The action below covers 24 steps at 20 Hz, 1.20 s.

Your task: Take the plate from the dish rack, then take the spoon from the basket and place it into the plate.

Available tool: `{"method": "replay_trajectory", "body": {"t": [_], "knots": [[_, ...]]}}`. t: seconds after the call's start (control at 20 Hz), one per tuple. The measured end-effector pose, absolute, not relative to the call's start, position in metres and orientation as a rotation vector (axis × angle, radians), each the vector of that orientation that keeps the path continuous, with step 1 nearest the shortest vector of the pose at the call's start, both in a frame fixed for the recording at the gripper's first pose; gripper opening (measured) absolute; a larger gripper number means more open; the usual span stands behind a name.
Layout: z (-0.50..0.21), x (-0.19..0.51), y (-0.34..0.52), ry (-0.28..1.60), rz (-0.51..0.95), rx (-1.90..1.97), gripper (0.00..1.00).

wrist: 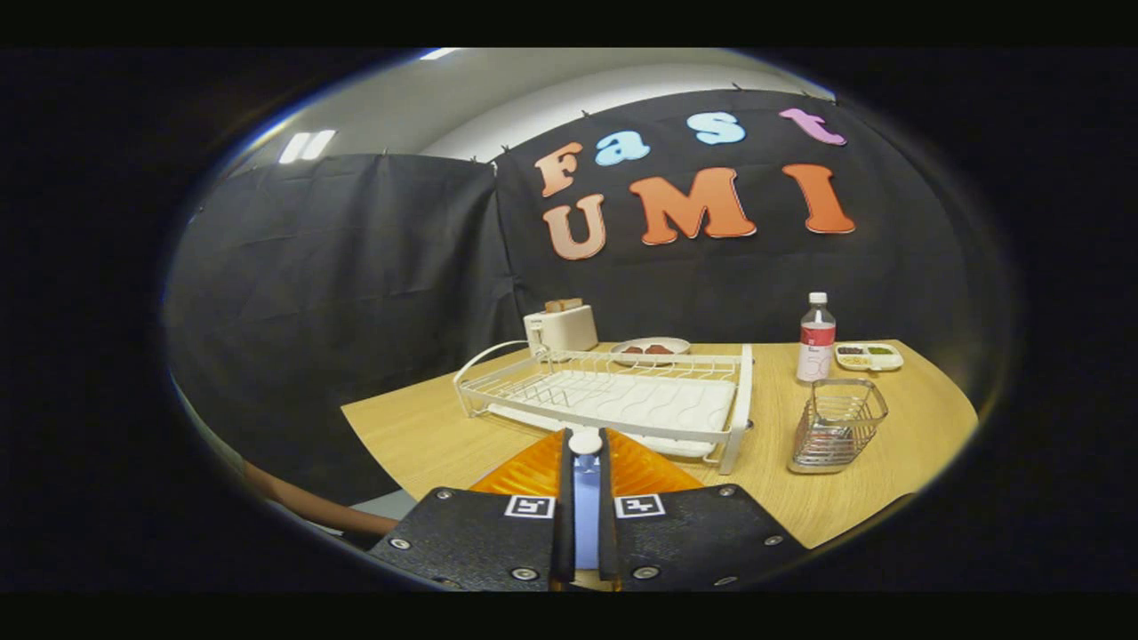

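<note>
Spoon in the claw, plate right below it

The claw [584, 437] was narrowed on the spoon [585, 487], which lay lengthwise between both fingers and pointed to 12 o'clock. The orange plate [526, 469] sat on the desk [889, 471] directly under the tips, nearer than the dish rack [743, 391]; the basket [837, 427] stood at 2 o'clock.
</note>
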<state>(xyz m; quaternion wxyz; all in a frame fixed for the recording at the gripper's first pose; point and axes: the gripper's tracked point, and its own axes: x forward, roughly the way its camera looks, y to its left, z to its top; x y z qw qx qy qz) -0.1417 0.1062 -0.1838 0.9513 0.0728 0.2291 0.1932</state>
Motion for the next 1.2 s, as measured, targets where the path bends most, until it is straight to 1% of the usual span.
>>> {"method": "replay_trajectory", "body": {"t": [0.3,0.35,0.45,0.6,0.65,0.7,0.75,0.8,0.85,0.9,0.95,1.0,1.05,1.1,1.15,1.2], "knots": [[-0.199,-0.149,0.105,0.489,0.395,0.157,0.15],[-0.201,-0.15,0.103,0.497,0.391,0.165,0.17],[-0.2,-0.15,0.094,0.497,0.366,0.171,0.17],[-0.185,-0.14,0.086,0.459,0.337,0.191,0.23],[-0.178,-0.134,0.082,0.435,0.323,0.188,0.28],[-0.17,-0.127,0.076,0.41,0.301,0.175,0.31],[-0.162,-0.123,0.07,0.385,0.278,0.156,0.37],[-0.153,-0.117,0.065,0.357,0.255,0.14,0.4],[-0.144,-0.111,0.061,0.33,0.235,0.128,0.46],[-0.137,-0.105,0.058,0.305,0.209,0.117,0.49],[-0.129,-0.1,0.053,0.28,0.183,0.107,0.58],[-0.123,-0.096,0.049,0.259,0.158,0.101,0.61],[-0.117,-0.092,0.044,0.24,0.132,0.1,0.67],[-0.111,-0.089,0.04,0.226,0.109,0.1,0.7],[-0.106,-0.085,0.034,0.213,0.082,0.099,0.76],[-0.1,-0.083,0.029,0.195,0.06,0.1,0.79]]}}
